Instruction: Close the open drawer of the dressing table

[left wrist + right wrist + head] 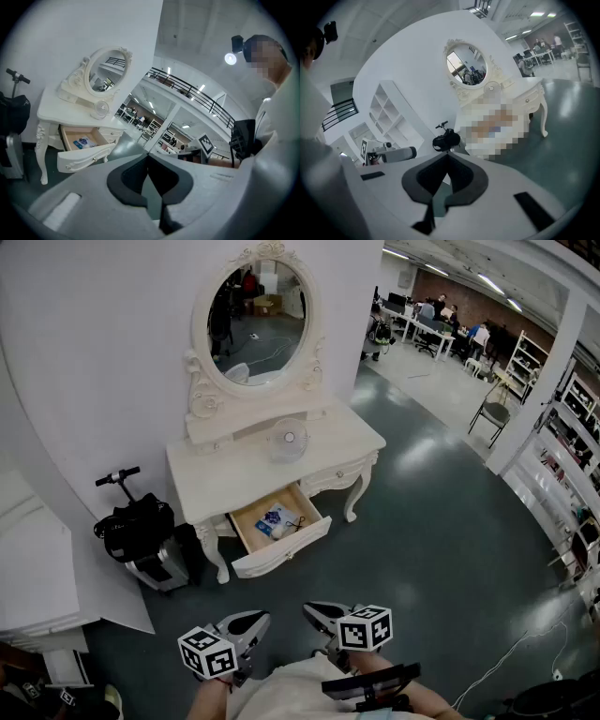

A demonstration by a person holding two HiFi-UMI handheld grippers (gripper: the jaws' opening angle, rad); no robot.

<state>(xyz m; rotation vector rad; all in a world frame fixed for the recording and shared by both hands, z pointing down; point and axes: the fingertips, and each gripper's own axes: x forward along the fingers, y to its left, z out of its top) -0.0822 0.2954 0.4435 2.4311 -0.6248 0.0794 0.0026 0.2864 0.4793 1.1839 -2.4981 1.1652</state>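
We hold the left gripper (251, 620) and right gripper (319, 611) near us, both with jaws closed on nothing. The open drawer (281, 554) juts from the dressing table (225, 479) farther off, well apart from both, with small items (278, 519) lying inside

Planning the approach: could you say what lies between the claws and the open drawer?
Only bare grey floor before the white wooden drawer, per head view.

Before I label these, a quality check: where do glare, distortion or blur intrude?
Head view: fisheye bends straight lines, light glares off the floor. Left gripper view: drawer sharp, corners black. Right gripper view: a mosaic patch hides the drawer.
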